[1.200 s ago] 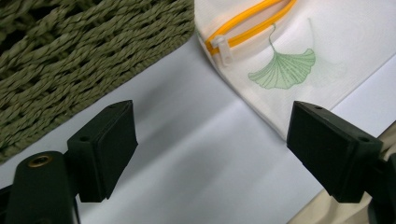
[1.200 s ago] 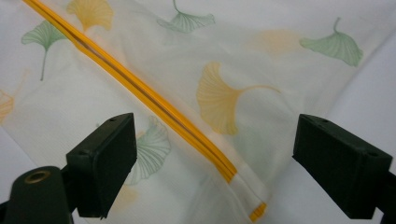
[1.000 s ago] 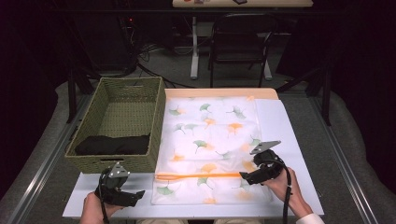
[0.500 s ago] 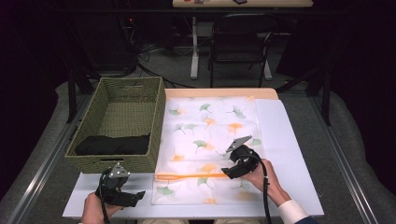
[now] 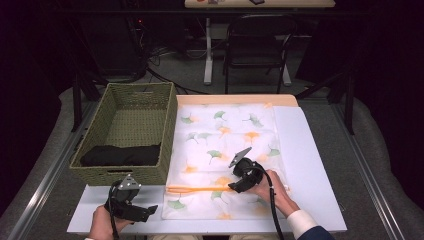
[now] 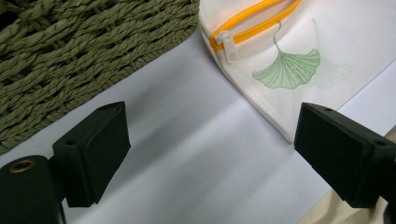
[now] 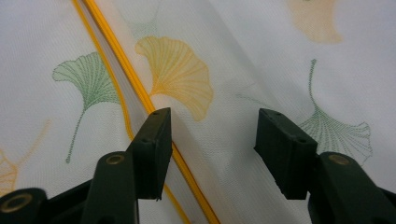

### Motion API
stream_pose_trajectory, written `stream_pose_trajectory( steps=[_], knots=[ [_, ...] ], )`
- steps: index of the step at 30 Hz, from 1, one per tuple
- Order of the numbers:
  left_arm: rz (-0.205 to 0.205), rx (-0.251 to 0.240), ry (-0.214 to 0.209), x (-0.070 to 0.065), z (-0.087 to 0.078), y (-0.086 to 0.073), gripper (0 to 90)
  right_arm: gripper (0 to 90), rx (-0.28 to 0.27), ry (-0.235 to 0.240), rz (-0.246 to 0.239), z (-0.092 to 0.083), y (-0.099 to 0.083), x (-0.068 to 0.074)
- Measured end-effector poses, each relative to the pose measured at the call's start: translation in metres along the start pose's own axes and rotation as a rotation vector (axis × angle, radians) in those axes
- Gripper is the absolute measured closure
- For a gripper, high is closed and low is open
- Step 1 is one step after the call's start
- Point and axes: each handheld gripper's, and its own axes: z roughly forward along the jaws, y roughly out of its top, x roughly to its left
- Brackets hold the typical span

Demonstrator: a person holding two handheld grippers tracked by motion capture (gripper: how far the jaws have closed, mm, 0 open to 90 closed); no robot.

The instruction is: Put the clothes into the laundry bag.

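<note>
**Right gripper closing over the mesh bag's zipper**

On the white board (image 5: 310, 165) that covers the table, a flat white mesh bag (image 5: 225, 150) printed with green and orange ginkgo leaves lies spread out, its far edge over a tan sheet (image 5: 235, 99). An orange zipper (image 5: 197, 189) runs across the bag near its near end; in the left gripper view its white pull tab (image 6: 227, 43) sits at the end closest to the basket.

Over the zipper's right-hand stretch, the right gripper (image 5: 235, 188) is set down on the bag. Its jaws have just been closing and now stand partly apart, with the mesh and the zipper line (image 7: 140, 88) between them; the left jaw sits right at the orange line, and the pads do not yet pinch the fabric. The person's right hand (image 5: 270, 187) holds it from behind.

Near the bag's front left corner, the left gripper (image 5: 150, 210) hovers over the bare board with its jaws spread wide and nothing between them.

Just left of the bag stands a woven green basket (image 5: 170, 120), with a dark folded cloth (image 5: 120, 155) lying along its near wall.
</note>
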Motion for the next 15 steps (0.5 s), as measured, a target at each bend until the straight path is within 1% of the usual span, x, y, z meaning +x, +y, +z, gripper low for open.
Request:
stream_pose_trajectory(
  steps=[4, 5, 8, 10, 13, 14, 15],
  knots=[
    [0.007, -0.001, -0.003, -0.0003, 0.0007, 0.0010, 10.1, 41.7, 0.008, 0.025, 0.000, 0.0010, -0.0016, -0.0003],
    [0.006, -0.001, -0.004, -0.0006, 0.0008, 0.0012, 10.1, 41.5, 0.010, 0.024, 0.005, 0.0015, -0.0020, 0.0001],
    [0.006, -0.001, -0.004, -0.0006, 0.0010, 0.0016, 10.1, 41.9, 0.011, 0.018, -0.012, 0.0020, -0.0019, 0.0005],
    [0.005, -0.003, -0.005, -0.0007, 0.0012, 0.0019, 10.1, 42.3, 0.015, 0.013, -0.007, 0.0019, -0.0021, 0.0017],
    [0.011, -0.006, -0.012, -0.0009, 0.0009, 0.0020, 10.1, 47.9, 0.007, 0.007, -0.017, 0.0014, -0.0027, 0.0013],
    [0.012, -0.007, -0.012, -0.0011, 0.0008, 0.0019, 10.1, 51.5, 0.000, 0.012, -0.020, 0.0012, -0.0034, 0.0004],
    [0.015, -0.008, -0.012, -0.0009, 0.0008, 0.0020, 10.1, 55.1, -0.005, 0.018, -0.011, 0.0007, -0.0039, 0.0001]
  ],
)
